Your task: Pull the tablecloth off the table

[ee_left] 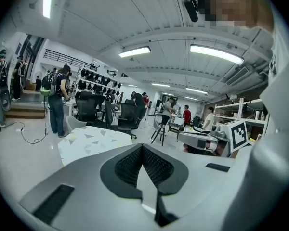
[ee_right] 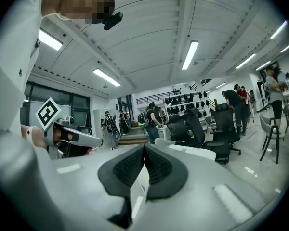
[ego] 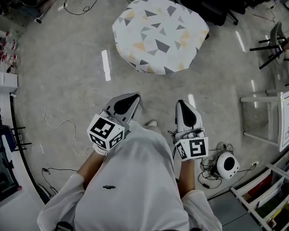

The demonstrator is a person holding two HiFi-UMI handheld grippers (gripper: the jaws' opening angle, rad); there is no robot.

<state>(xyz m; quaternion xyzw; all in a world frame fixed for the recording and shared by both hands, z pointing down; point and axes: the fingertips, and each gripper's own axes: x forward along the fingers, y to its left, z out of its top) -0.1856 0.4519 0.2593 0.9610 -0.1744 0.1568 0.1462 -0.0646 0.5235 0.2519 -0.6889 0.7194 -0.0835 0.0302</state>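
Head view shows roundish tablecloth (ego: 159, 32) widest left-to-right, left gripper (ego: 134, 97) and right gripper (ego: 181, 103) closed, empty.

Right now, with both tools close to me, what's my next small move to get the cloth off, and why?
Probably step forward: the tablecloth lies well ahead, likely out of reach, while the left tool and right tool are both shut, empty and held close in.

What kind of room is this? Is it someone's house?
Probably not a house: more likely a lab or open office. Black office chairs stand about, cables trail across the floor, and strip lights line the ceiling.
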